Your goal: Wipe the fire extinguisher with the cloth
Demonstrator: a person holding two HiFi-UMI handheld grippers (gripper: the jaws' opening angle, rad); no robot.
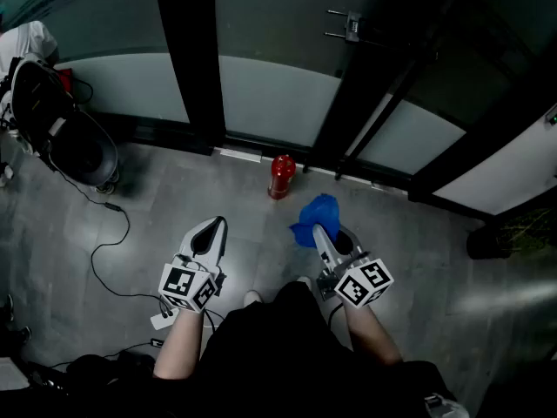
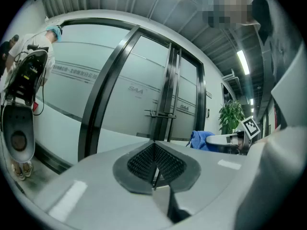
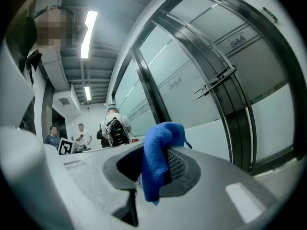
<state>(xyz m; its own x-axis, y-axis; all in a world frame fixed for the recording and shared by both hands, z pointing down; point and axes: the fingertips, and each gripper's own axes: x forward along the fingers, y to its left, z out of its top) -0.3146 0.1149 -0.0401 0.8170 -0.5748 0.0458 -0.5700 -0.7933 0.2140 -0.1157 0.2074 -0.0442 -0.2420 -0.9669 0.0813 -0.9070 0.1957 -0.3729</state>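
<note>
A small red fire extinguisher [image 1: 280, 177] stands upright on the grey floor at the foot of a dark door frame. My right gripper [image 1: 318, 231] is shut on a blue cloth [image 1: 314, 219], a short way to the right of the extinguisher and nearer to me. In the right gripper view the cloth [image 3: 158, 153] is pinched between the jaws of the gripper [image 3: 154, 169] and hangs over them. My left gripper [image 1: 209, 232] is shut with nothing in it, left of and nearer than the extinguisher. In the left gripper view its pads [image 2: 156, 164] meet, and the cloth [image 2: 202, 139] shows at the right.
Frosted glass doors with dark frames [image 1: 196, 68] and a handle [image 1: 345, 24] close off the far side. A black machine [image 1: 65, 129] stands at the left with a cable [image 1: 109, 242] trailing over the floor. A dark pot with a plant [image 1: 492, 240] is at the right. People stand in the hallway [image 3: 81, 133].
</note>
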